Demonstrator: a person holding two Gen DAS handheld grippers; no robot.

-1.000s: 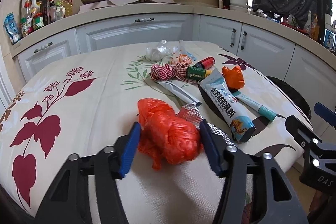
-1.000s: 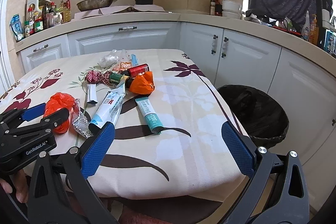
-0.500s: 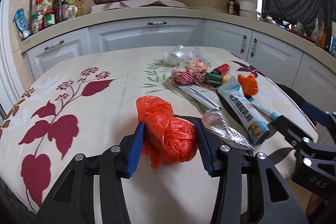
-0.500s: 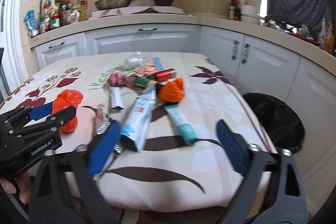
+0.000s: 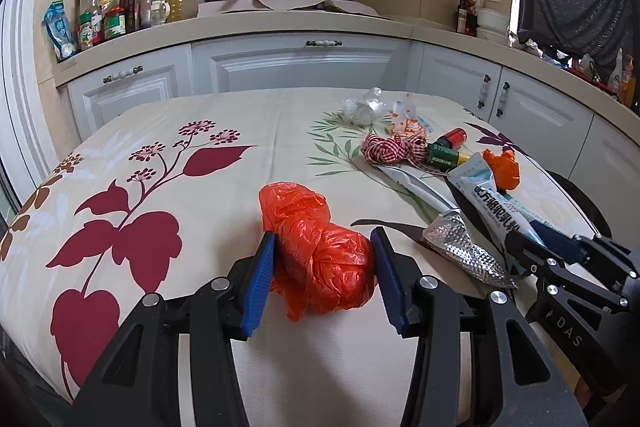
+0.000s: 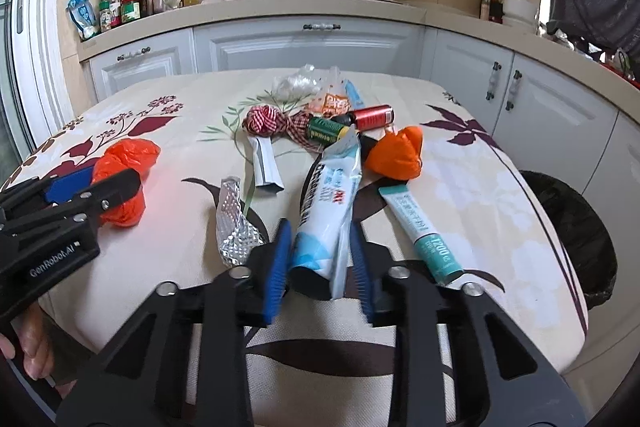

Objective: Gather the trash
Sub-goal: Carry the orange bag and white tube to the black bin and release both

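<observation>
My left gripper (image 5: pixel 322 277) is shut on a crumpled red plastic bag (image 5: pixel 320 259) that rests on the flowered tablecloth; the bag also shows in the right wrist view (image 6: pixel 124 179). My right gripper (image 6: pixel 320 259) is shut on the near end of a large white and blue tube wrapper (image 6: pixel 328 203), also seen in the left wrist view (image 5: pixel 496 207). A silver foil wrapper (image 6: pixel 234 227) lies between the two grippers. A teal tube (image 6: pixel 424 227) and a small orange bag (image 6: pixel 396 155) lie to the right.
Further back lie a red checked ribbon (image 6: pixel 266 119), a green can (image 6: pixel 326 129), a red can (image 6: pixel 372 117), a white packet (image 6: pixel 266 163) and clear wrappers (image 6: pixel 296 85). A black-lined trash bin (image 6: pixel 568 223) stands on the floor right of the table. Cabinets curve around behind.
My left gripper has closed onto the red bag. My right gripper has moved left and forward and closed from wide open onto the white and blue tube wrapper.
</observation>
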